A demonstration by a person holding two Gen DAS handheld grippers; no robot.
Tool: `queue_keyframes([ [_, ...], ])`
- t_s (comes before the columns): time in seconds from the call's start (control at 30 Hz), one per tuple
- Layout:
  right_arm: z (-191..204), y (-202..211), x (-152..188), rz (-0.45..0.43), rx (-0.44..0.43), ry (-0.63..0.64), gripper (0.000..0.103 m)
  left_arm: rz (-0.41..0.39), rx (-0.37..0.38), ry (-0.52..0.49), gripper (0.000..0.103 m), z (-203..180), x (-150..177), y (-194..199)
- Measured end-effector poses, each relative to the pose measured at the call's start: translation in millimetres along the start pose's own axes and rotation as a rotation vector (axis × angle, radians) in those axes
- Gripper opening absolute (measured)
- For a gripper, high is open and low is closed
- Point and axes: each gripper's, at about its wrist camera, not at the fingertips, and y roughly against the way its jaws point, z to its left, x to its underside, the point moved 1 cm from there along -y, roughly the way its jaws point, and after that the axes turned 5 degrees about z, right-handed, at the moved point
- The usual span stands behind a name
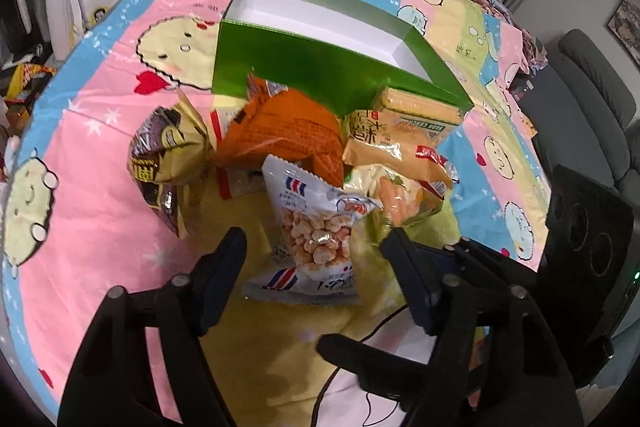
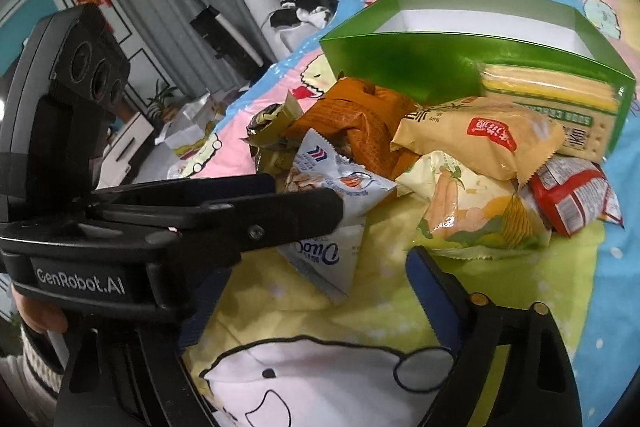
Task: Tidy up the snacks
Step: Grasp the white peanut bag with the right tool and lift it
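Where the cartoon-printed bedsheet (image 1: 100,155) shows a yellow patch, a heap of snack packets lies just in front of an open green box (image 1: 320,63) with a white inside, in which nothing shows. Nearest the left gripper (image 1: 312,259) is a white packet (image 1: 312,227) with blue and red stripes and a picture of pale round puffs; it lies flat on the sheet between the widely parted fingers, which are not clamped on it. Behind it sits a crumpled orange packet (image 1: 284,131), and to the left a gold and dark purple bag (image 1: 168,151) stands apart from the rest. A tan packet (image 1: 376,143) with a red label rests on a pale green pouch (image 2: 472,215) printed with orange sticks. A green and yellow cracker pack (image 2: 552,103) leans against the box wall, and a red and silver packet (image 2: 572,199) lies at the far right. In the right wrist view the right gripper (image 2: 304,303) hangs spread wide over the sheet, holding nothing, with the left gripper's body crossing in front of its left finger.
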Motion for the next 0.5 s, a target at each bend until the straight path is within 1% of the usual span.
queue_keyframes([
  [0.07,1,-3,-2,0.007,-0.009,0.007,0.082,0.013,0.015,0.015,0.061,2,0,-3],
  [0.13,2,-5,-3,0.009,-0.011,0.016,0.079,0.025,0.015,0.024,0.056,5,0,-6],
  [0.17,2,-6,-4,0.011,-0.010,0.020,0.075,0.028,0.013,0.024,0.052,5,0,-6],
  [0.23,4,-10,-5,0.016,-0.019,0.025,0.070,0.037,0.012,0.028,0.051,6,0,-8],
  [0.27,4,-12,-6,0.021,-0.017,0.025,0.066,0.042,0.011,0.029,0.051,7,1,-8],
  [0.33,5,-15,-6,0.026,-0.014,0.026,0.059,0.049,0.009,0.029,0.045,8,1,-10],
  [0.4,6,-17,-7,0.028,-0.017,0.028,0.055,0.060,0.018,0.033,0.040,9,2,-12],
  [0.43,6,-18,-8,0.029,-0.012,0.031,0.052,0.061,0.008,0.031,0.041,9,1,-13],
  [0.5,7,-19,-8,0.029,0.007,0.043,0.049,0.062,0.003,0.031,0.041,10,1,-14],
])
